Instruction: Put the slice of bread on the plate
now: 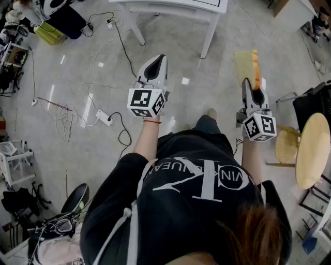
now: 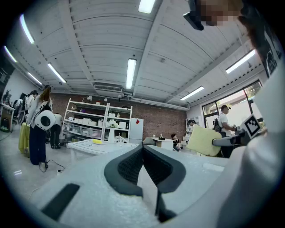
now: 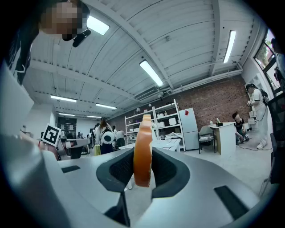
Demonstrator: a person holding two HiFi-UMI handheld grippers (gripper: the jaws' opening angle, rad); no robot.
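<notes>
Right gripper [image 3: 143,171]: fingers clamp upright orange-crusted yellow bread slice [image 3: 143,144], edge-on.
Left gripper [image 2: 143,153]: fingers closed, empty.
Grey floor [image 1: 207,77]: well below both.

Cables [image 1: 62,116] and power strip [image 1: 104,118] on floor [image 1: 217,88]

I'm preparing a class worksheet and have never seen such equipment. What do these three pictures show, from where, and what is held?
No robot: a person carries two hand-held claws. One picture looks down from a camera on the person's head; the other two come from cameras riding on each claw. The left claw is shut and empty. The right claw grips a slice of bread, standing on edge. Below is floor with cables; a white table stands ahead.
</notes>
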